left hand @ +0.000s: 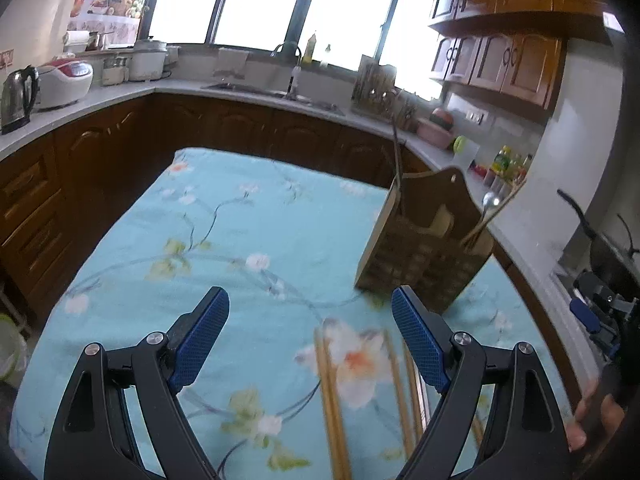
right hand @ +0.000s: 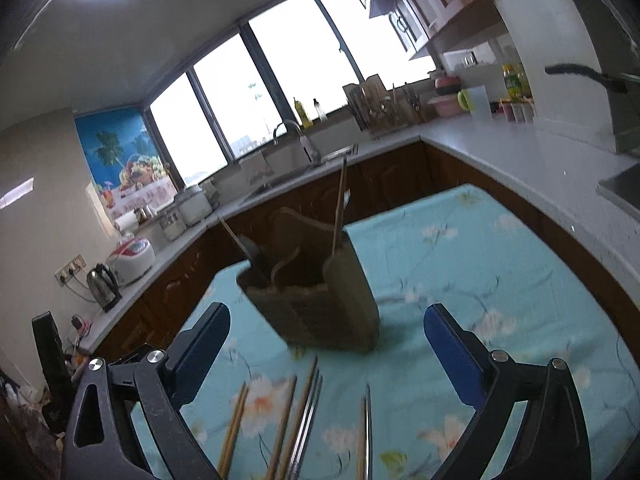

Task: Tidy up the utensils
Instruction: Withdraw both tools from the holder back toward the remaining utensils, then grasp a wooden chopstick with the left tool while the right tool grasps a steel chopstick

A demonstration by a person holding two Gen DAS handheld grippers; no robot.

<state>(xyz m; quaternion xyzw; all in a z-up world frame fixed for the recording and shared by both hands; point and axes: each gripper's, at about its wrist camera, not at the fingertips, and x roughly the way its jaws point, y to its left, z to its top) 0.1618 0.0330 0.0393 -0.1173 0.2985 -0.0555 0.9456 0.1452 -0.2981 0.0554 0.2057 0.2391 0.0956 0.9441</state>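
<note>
A brown wooden utensil holder stands on the table with the blue floral cloth, right of centre. A spoon and chopsticks stick out of it. Several wooden chopsticks lie on the cloth near the front. My left gripper is open and empty above them, short of the holder. In the right wrist view the holder stands ahead, chopsticks and a metal utensil lie in front. My right gripper is open and empty above them.
A kitchen counter wraps around the table, with a kettle, a rice cooker, a sink and bottles. The right gripper shows at the right edge of the left wrist view.
</note>
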